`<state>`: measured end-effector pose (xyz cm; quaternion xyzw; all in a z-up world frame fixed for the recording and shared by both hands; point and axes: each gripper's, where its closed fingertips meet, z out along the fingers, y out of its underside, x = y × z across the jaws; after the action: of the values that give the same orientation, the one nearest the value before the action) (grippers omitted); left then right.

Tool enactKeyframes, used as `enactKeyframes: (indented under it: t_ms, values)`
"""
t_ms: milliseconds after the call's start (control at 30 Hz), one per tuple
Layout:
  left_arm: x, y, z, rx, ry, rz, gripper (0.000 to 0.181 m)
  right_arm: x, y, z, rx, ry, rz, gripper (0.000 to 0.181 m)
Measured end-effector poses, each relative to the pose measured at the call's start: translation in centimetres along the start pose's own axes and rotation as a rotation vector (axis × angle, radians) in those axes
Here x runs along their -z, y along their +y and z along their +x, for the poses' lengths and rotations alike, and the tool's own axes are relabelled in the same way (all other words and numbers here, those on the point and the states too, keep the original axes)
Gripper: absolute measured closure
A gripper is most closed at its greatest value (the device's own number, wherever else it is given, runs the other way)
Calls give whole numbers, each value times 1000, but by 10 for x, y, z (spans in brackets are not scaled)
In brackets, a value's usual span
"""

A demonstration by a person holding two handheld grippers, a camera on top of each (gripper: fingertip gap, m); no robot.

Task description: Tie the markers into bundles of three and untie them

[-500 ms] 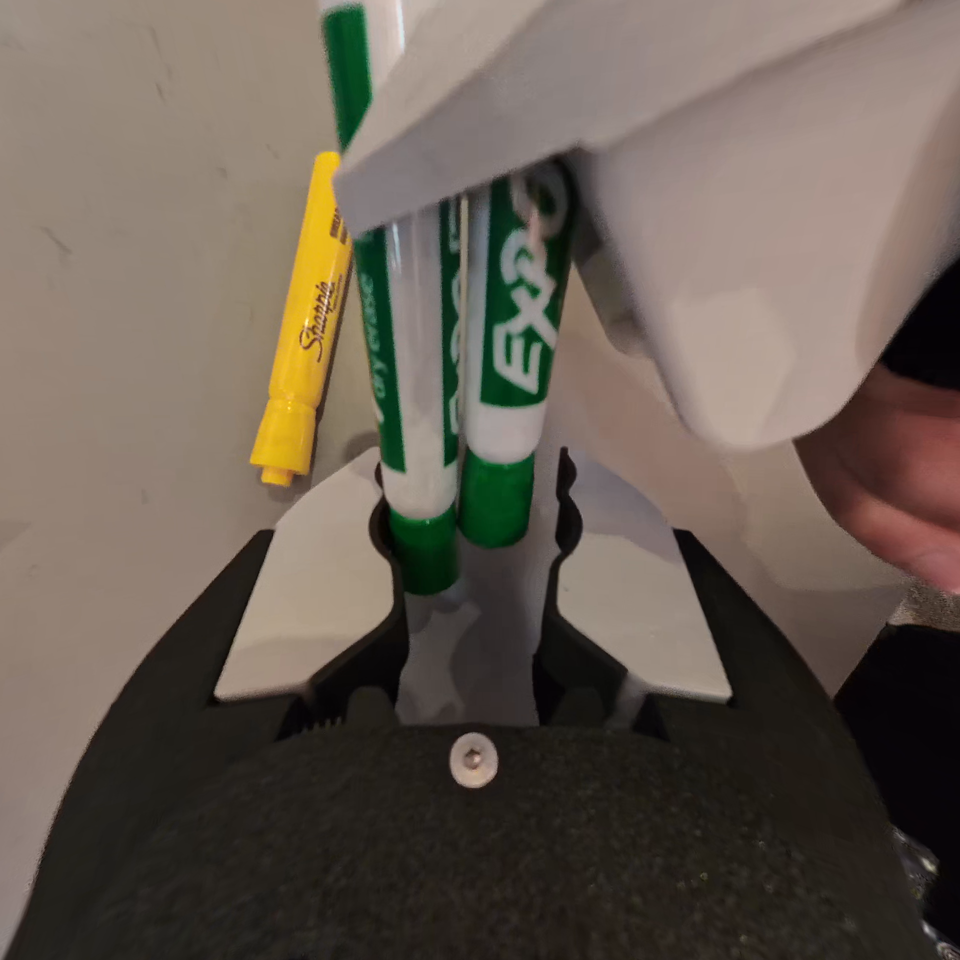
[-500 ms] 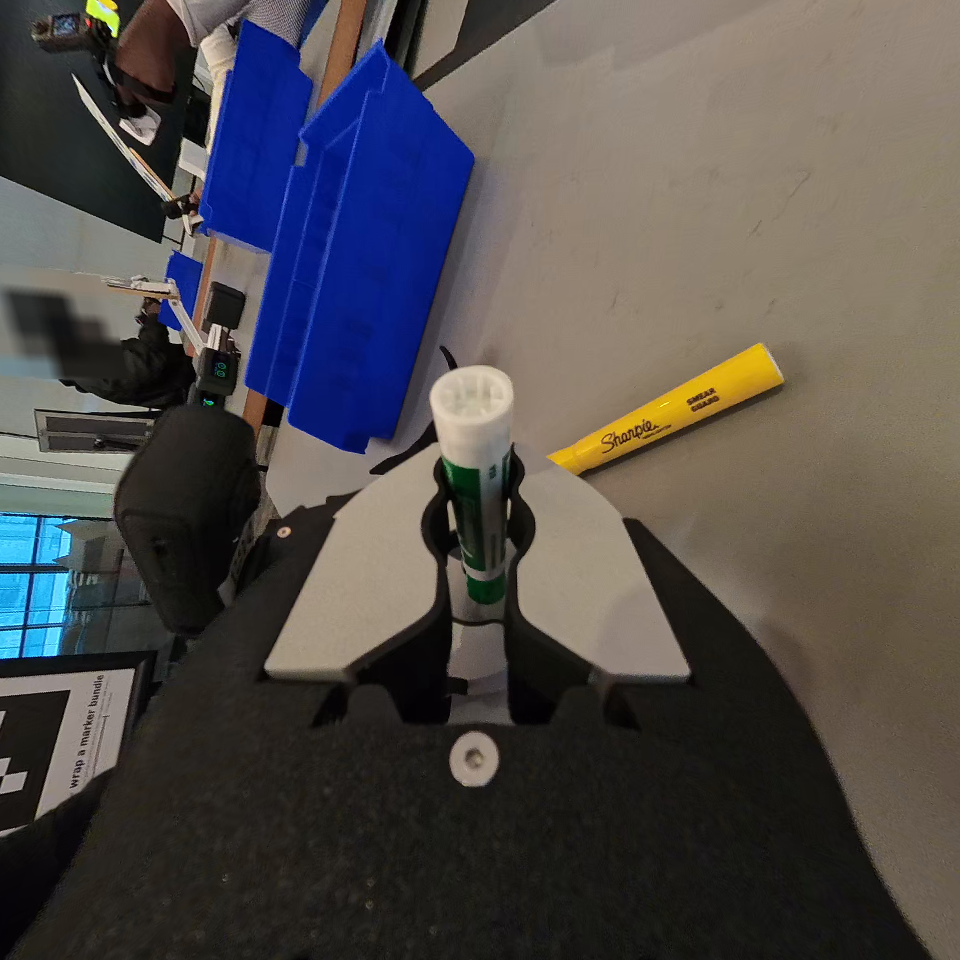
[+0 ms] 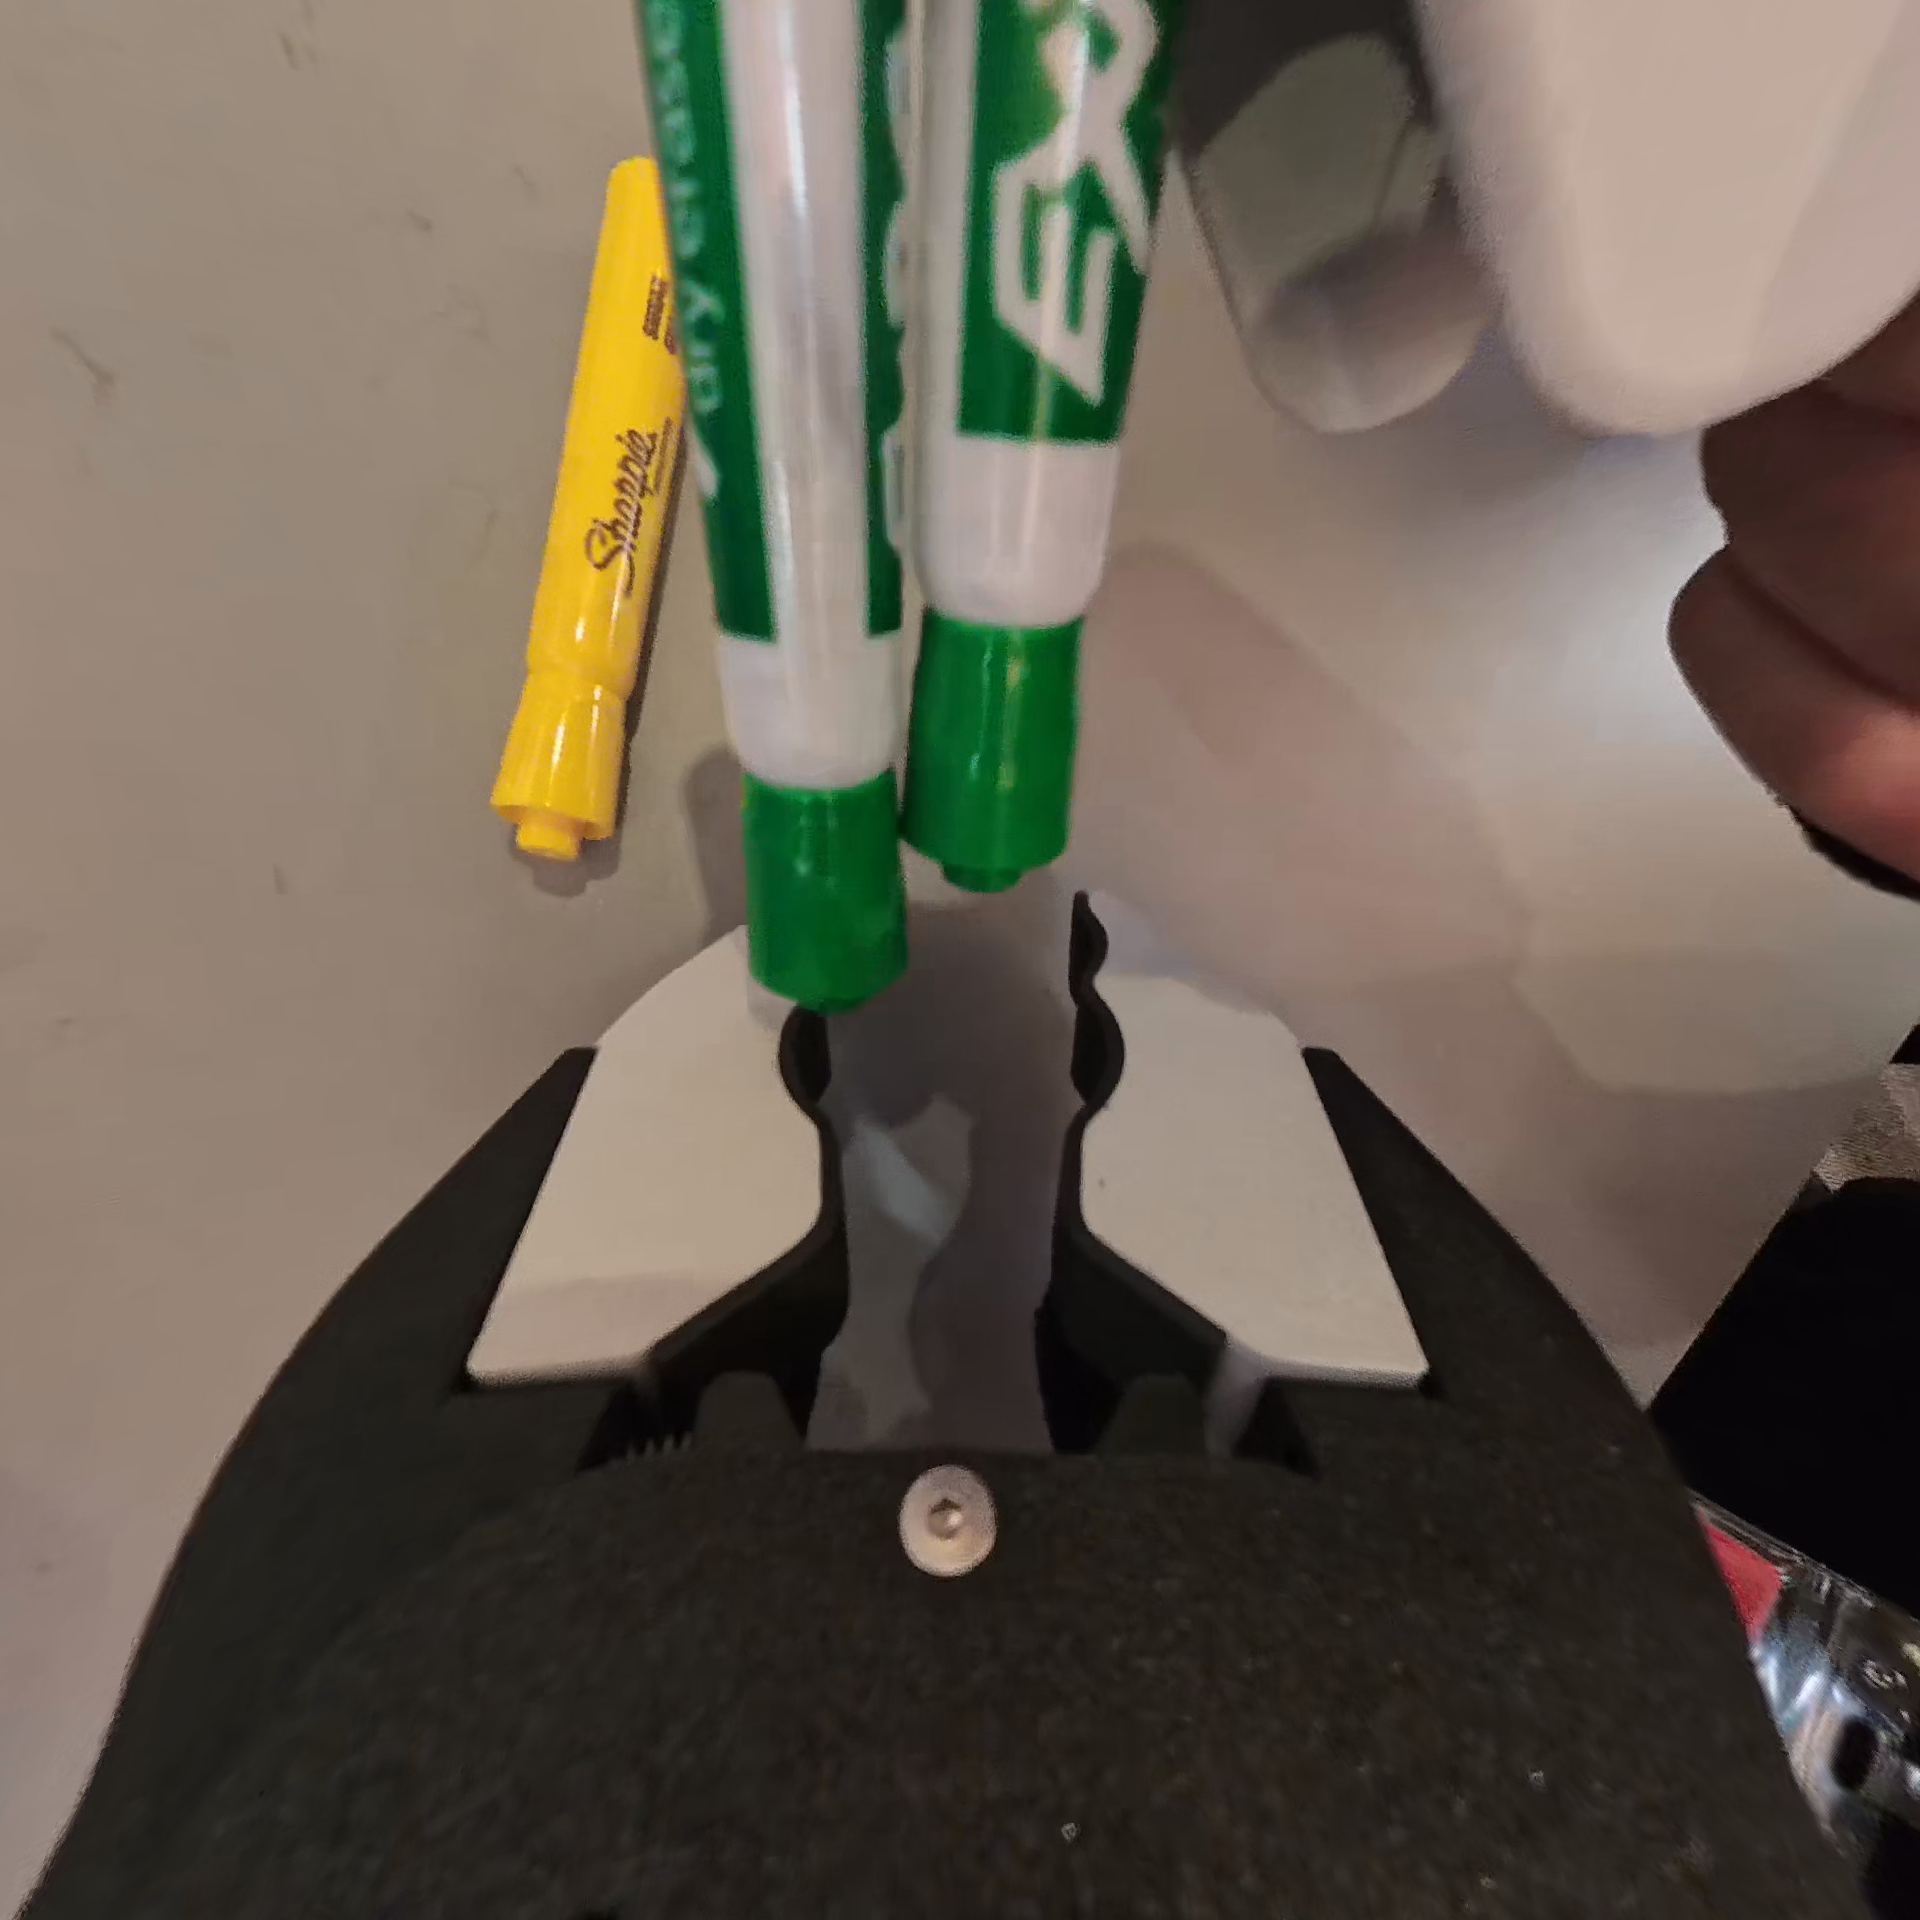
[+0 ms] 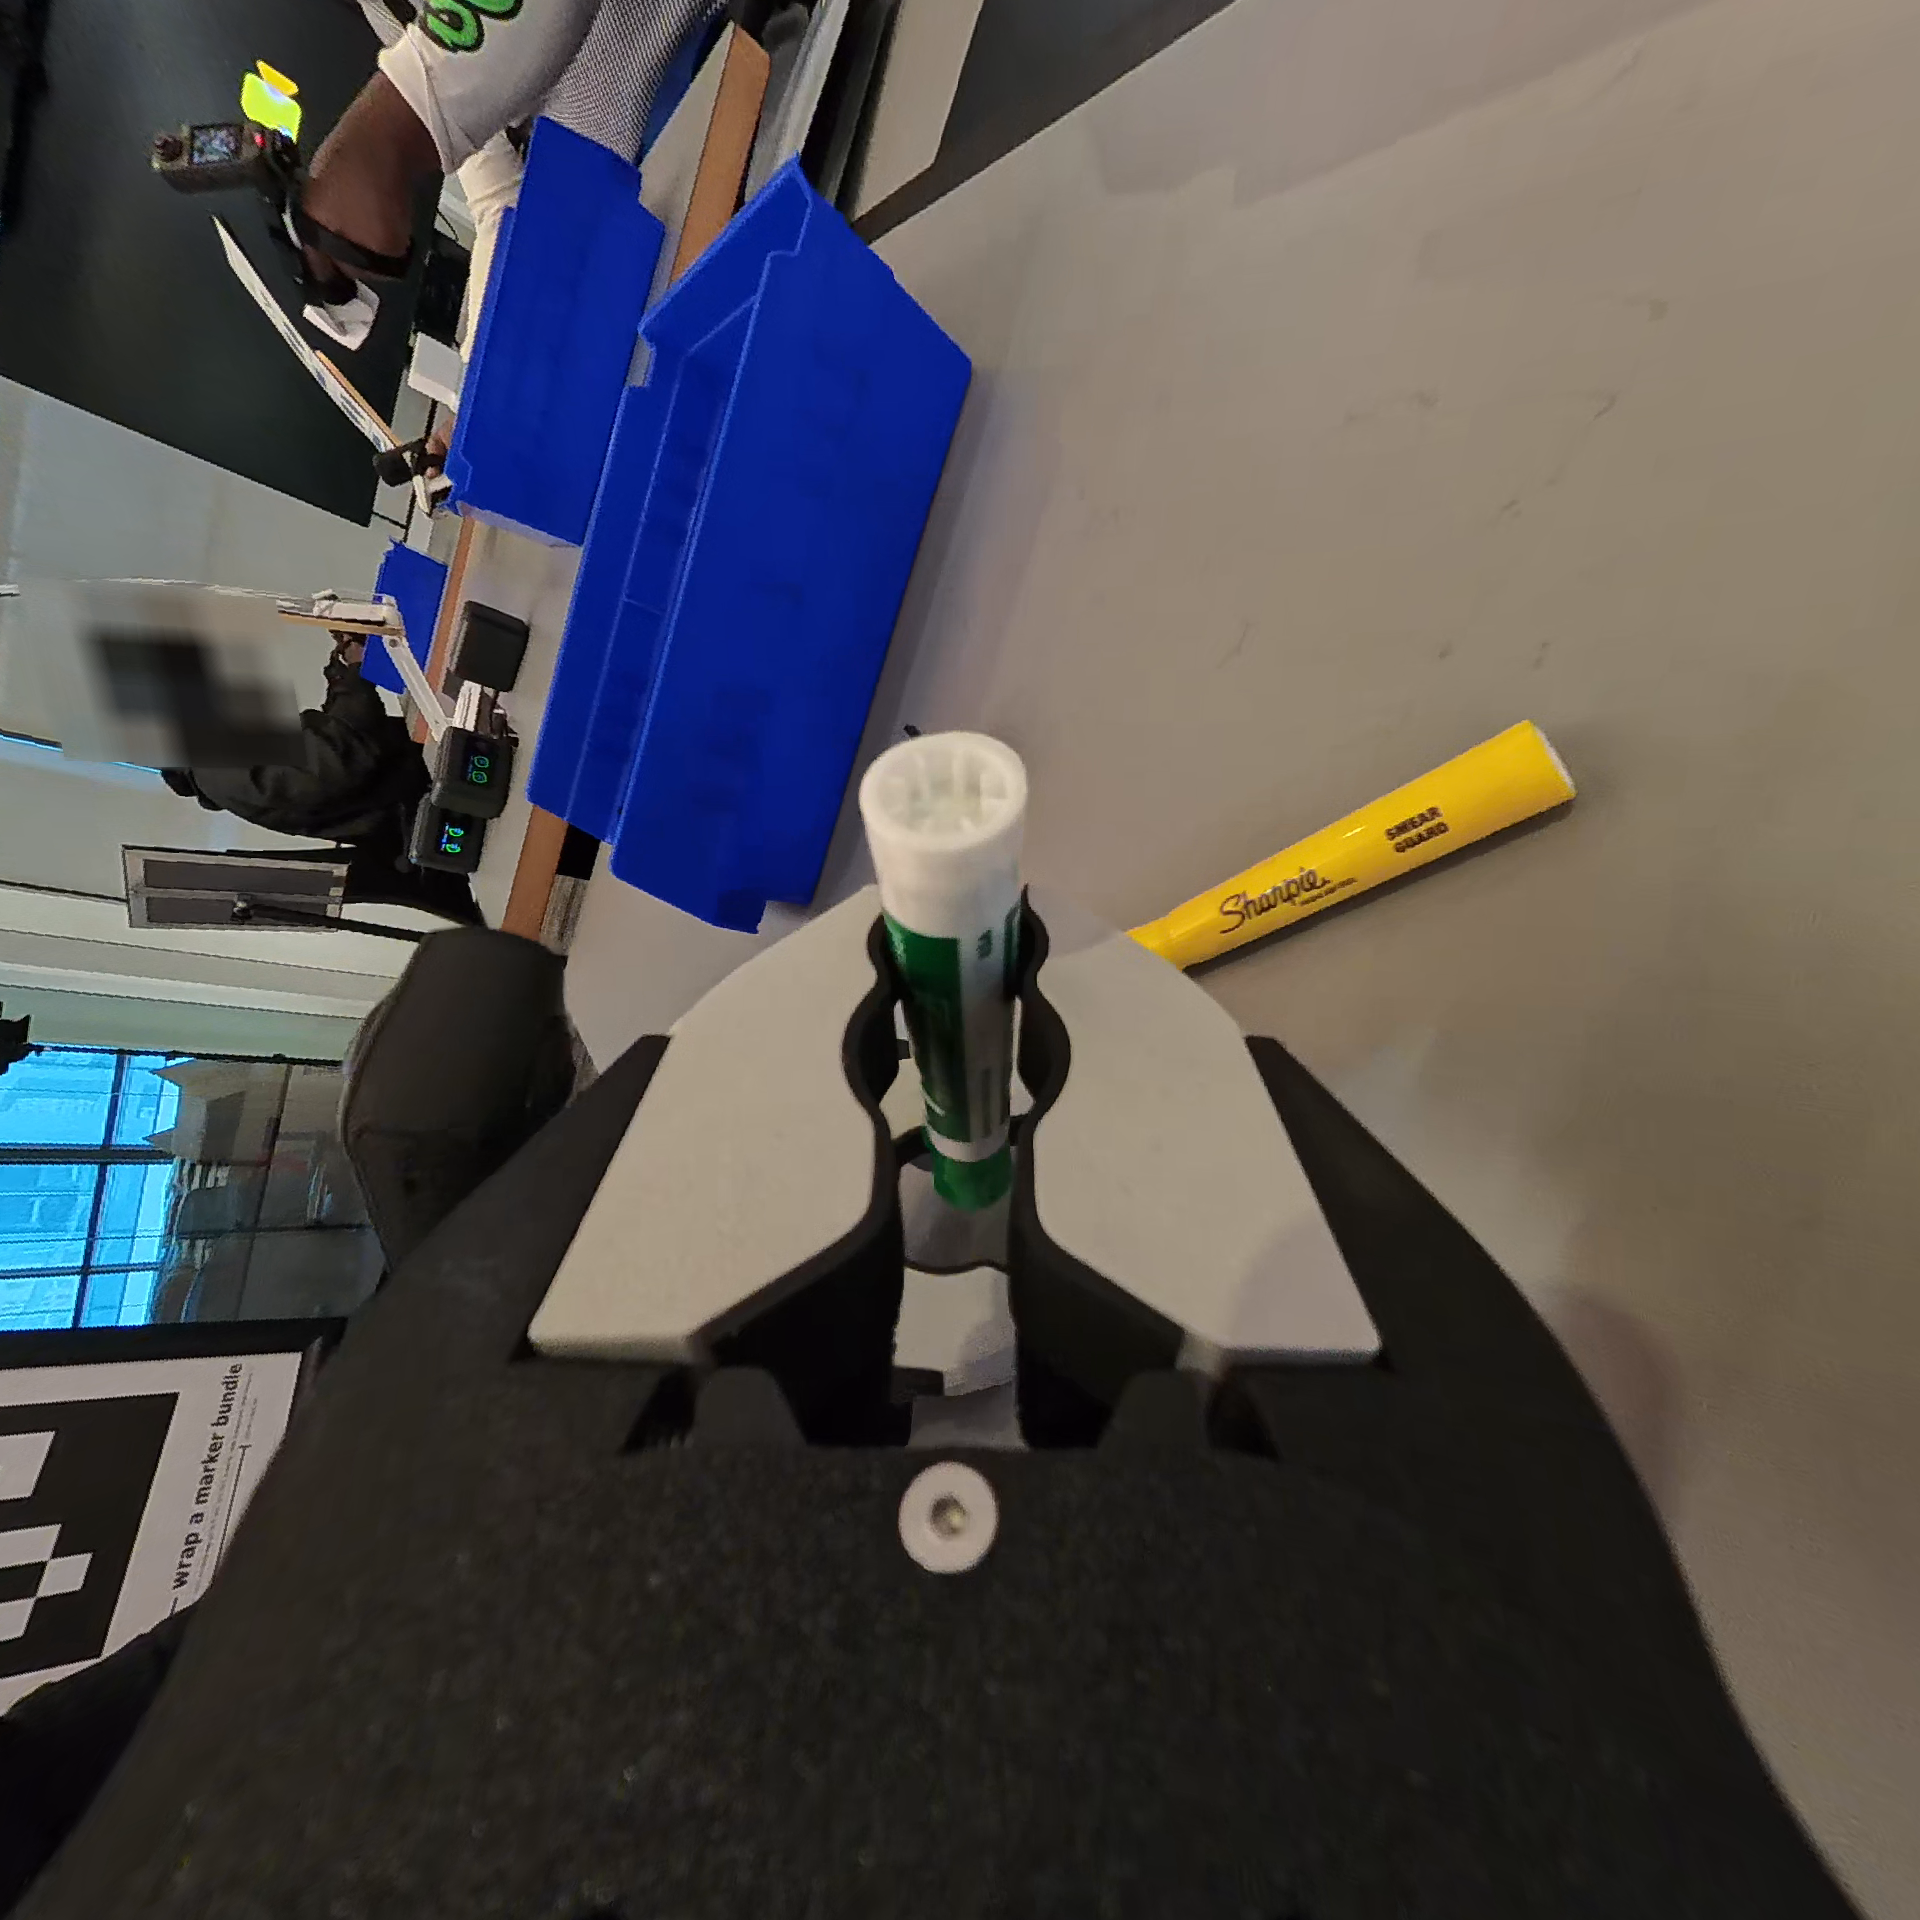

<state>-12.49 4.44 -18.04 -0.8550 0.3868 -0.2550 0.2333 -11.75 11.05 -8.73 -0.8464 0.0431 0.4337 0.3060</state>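
Looking along the left gripper (image 3: 935, 997), its jaws are seen spread, holding nothing; two green markers (image 3: 904, 468) hang just before them, beside a yellow marker (image 3: 603, 540) on the table (image 3: 260, 623). In the right wrist view, the right gripper (image 4: 956, 987) is pinched on one green marker (image 4: 951, 935). The barrels are judged light, stiff and slippery, best gripped mid-barrel.

Blue bins (image 4: 748, 582) rest on the grey table (image 4: 1455, 416).
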Motion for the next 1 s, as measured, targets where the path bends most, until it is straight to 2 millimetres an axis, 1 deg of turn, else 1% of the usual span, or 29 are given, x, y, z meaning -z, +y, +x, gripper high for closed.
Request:
enactKeyframes:
  t_ms: [567, 1000]
  values:
    - [-8, -2, 2, 12, 8, -13, 135, 0, 1, 2, 25, 20, 22, 162]
    - [-13, -4, 11, 29, 50, 3, 136, 0, -1, 7, 48, 25, 39, 162]
